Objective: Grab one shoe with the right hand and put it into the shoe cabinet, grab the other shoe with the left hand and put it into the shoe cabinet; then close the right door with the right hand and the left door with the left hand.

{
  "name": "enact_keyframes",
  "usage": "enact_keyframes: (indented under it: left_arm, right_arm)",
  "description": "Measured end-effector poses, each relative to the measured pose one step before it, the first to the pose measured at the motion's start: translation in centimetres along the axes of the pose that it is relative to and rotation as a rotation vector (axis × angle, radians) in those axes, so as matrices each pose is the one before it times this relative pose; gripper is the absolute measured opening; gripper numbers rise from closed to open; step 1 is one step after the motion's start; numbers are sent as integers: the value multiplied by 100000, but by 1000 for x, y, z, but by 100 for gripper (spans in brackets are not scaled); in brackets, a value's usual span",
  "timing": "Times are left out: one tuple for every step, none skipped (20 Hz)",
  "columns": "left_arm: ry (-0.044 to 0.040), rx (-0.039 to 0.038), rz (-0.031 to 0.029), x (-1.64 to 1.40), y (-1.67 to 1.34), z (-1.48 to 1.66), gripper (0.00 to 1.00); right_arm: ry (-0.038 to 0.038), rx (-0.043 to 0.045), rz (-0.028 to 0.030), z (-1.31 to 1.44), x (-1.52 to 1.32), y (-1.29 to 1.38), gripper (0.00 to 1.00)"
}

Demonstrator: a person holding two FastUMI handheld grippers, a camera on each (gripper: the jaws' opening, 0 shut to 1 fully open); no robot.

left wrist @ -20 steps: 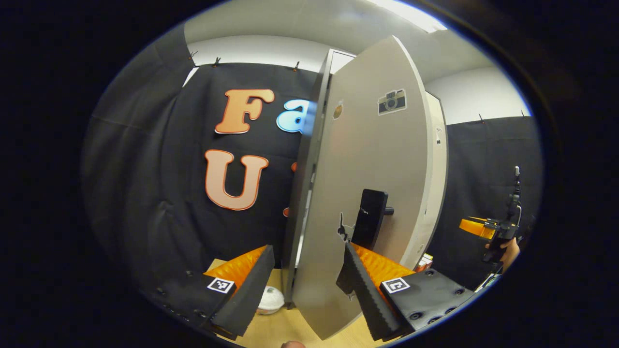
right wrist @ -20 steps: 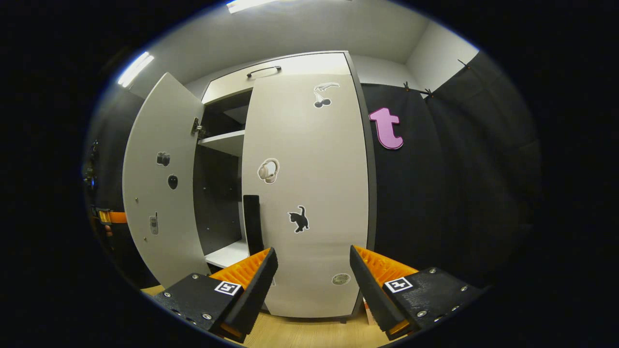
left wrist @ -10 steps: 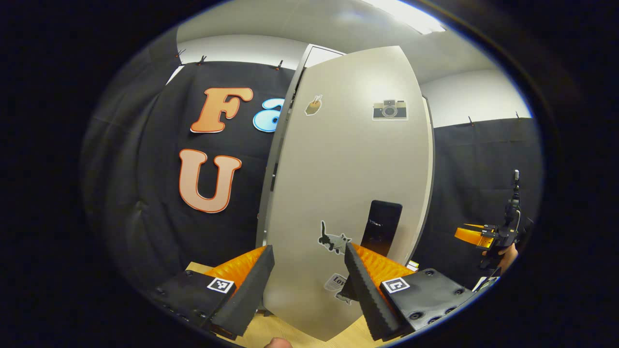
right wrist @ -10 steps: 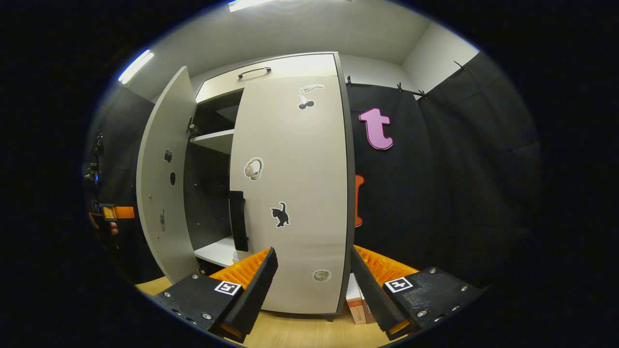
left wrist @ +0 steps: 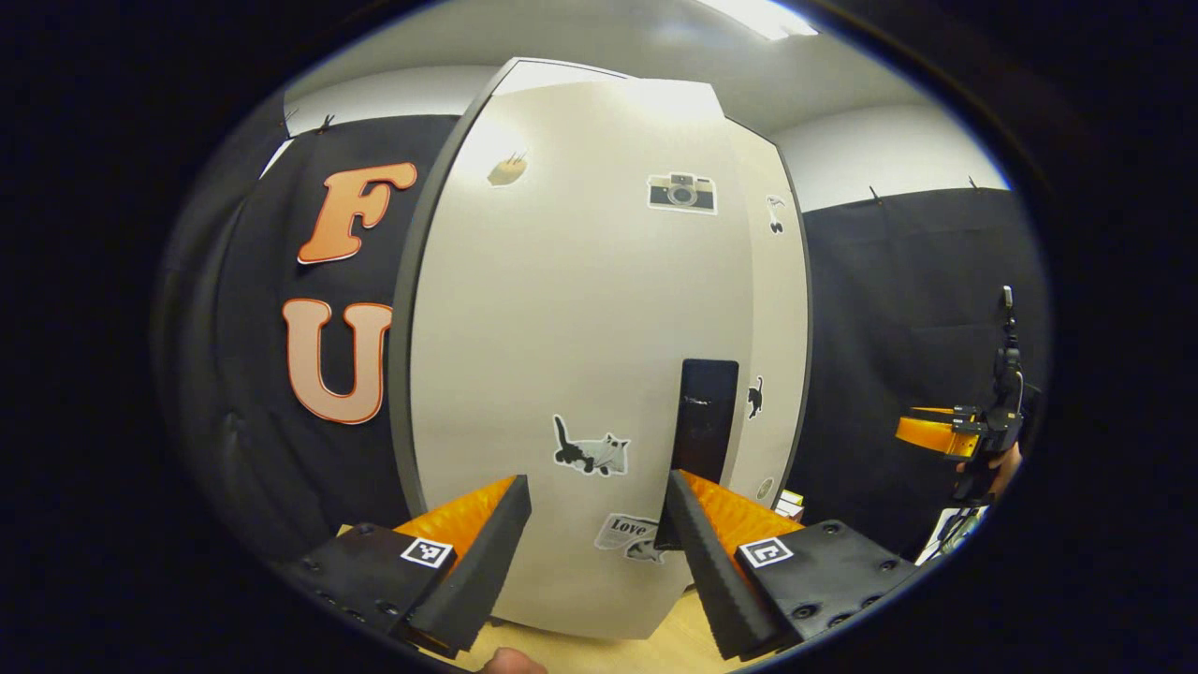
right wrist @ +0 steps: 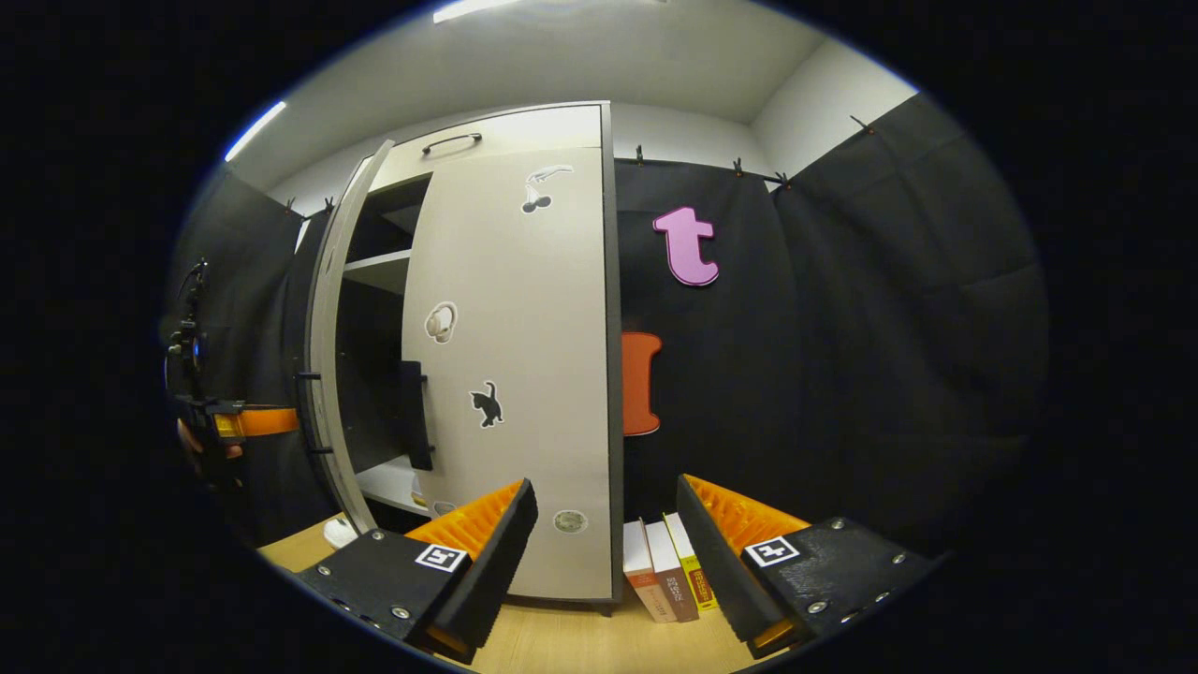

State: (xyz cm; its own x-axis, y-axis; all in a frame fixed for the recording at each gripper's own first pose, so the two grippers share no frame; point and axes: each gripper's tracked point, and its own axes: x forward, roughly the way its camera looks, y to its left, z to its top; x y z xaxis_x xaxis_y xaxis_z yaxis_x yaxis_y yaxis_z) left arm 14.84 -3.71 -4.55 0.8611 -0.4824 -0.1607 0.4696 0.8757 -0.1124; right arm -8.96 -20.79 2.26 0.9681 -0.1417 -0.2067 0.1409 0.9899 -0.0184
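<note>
- Left gripper (left wrist: pixel 594 552), fingers spread and holding nothing, faces the shoe cabinet's left door (left wrist: pixel 580 356), just beside its black handle (left wrist: pixel 707 412)
- Left door stands ajar in the right gripper view; right door (right wrist: pixel 519 374) lies shut
- Right gripper (right wrist: pixel 604 562), fingers spread and empty, hangs apart from the cabinet, near books (right wrist: pixel 664 571) on the wooden floor (right wrist: pixel 571 646)
</note>
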Motion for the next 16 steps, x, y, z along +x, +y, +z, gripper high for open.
enact_keyframes:
  left_arm:
    - [571, 846, 783, 443, -52, 402, 94]
    - [-247, -58, -1525, 207, -619, 184, 93]
    - [-279, -401, -2064, 309, -846, 44, 95]
    - [266, 407, -882, 452, -594, 28, 95]
    - [-307, 1267, 726, 558, -109, 24, 95]
    - [-47, 966, 1366, 516, -23, -3, 95]
    - [197, -15, 1580, 406, -55, -62, 94]
    - [656, -901, 1615, 442, -20, -65, 93]
    - [571, -1562, 464, 401, -330, -127, 95]
    - [-62, -1791, -303, 437, -441, -1, 95]
    - [-68, -821, 1237, 871, -247, -81, 94]
    - [149, -4, 1770, 718, -18, -159, 93]
    - [-130, -195, 1733, 49, -27, 88, 95]
    - [170, 285, 1835, -113, 69, 52, 95]
    - [-340, 218, 1438, -437, 27, 248, 96]
    - [-1019, 512, 860, -522, -130, 505, 95]
  right_arm:
    - [-296, 446, -1337, 50, -245, -656, 92]
    - [-174, 783, -731, 28, -275, -478, 92]
    - [254, 725, -787, -148, -109, -363, 92]
    - [373, 484, -788, -88, -152, -477, 92]
    - [179, 258, -678, -146, -108, -356, 92]
    - [43, 265, -704, -57, -112, -292, 93]
    - [239, 205, -152, -139, -125, -143, 93]
    - [217, -20, -466, -186, -172, -230, 92]
    - [81, -217, -235, -109, -61, -192, 92]
    - [143, -110, -604, -80, -99, -233, 93]
    - [69, 213, 93, -37, -82, -38, 92]
    - [24, 289, 590, 39, -129, 185, 92]
    - [-72, 95, 936, 69, 84, 242, 93]
    - [-85, -305, 1261, 130, 190, 308, 93]
    - [-248, -645, 1078, 211, 236, 298, 92]
    - [-863, -704, 1839, 473, 187, 463, 93]
